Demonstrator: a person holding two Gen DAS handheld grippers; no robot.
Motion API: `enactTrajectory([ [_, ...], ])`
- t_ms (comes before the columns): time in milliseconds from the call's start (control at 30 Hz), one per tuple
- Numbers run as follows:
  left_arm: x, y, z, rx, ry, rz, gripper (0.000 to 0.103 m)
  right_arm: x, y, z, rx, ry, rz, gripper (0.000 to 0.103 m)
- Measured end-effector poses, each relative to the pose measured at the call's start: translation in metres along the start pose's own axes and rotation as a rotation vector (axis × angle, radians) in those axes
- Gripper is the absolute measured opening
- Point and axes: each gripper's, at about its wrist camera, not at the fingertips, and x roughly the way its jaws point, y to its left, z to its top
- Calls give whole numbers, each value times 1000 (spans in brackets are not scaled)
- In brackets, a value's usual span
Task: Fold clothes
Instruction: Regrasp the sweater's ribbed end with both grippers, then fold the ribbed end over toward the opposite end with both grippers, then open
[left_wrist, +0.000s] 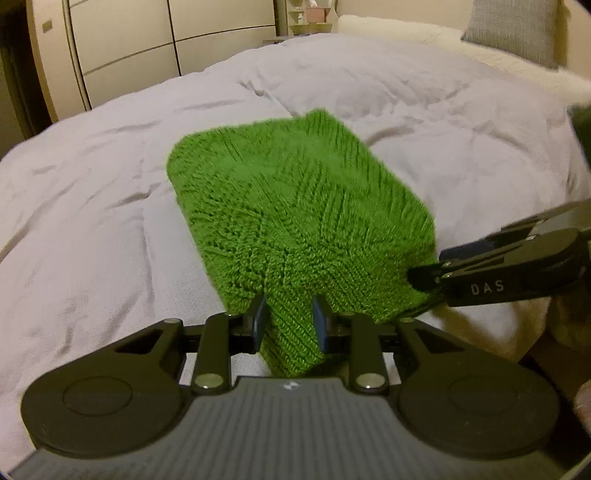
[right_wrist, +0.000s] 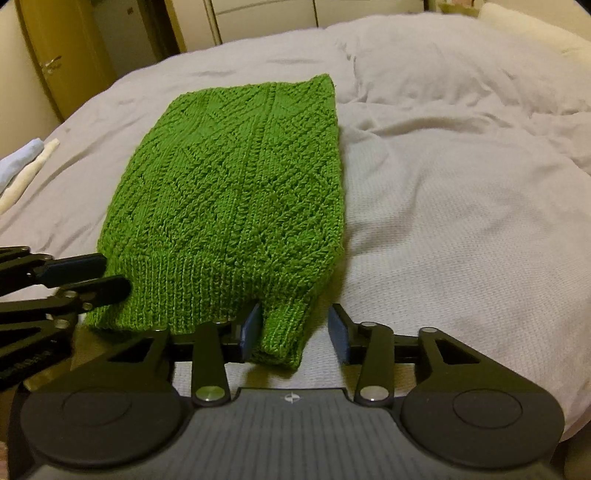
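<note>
green knit sweater (right_wrist: 236, 192) folded narrow on bed (right_wrist: 461, 206) | left tool (left_wrist: 288, 317) pinches ribbed hem | right tool (right_wrist: 293, 328) half-open around hem corner (gripless) | soft, stretchy, light: hold hem corners

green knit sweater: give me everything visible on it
The green sweater is a chunky knit with diamond and rib patterning and a ribbed hem nearest the cameras. It lies folded into a long rectangle on the pale bed cover. The left tongs pinch a hem fold between blue pads. The right tongs straddle the hem's other corner, jaws open, one pad touching.
</note>
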Motion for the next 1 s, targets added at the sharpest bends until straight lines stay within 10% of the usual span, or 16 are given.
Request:
enactTrajectory([
  [267, 7, 45, 44, -34, -57, 10, 20, -34, 19, 61, -58, -186, 106, 48],
  [667, 96, 63, 44, -21, 29, -47, 18, 77, 37, 82, -308, -88, 52, 32],
  [833, 77, 69, 66, -8, 0, -45, 17, 66, 29, 102, -269, -25, 118, 34],
  [1000, 78, 89, 97, -13, -76, -17, 17, 39, 10, 142, -169, -149, 157, 35],
])
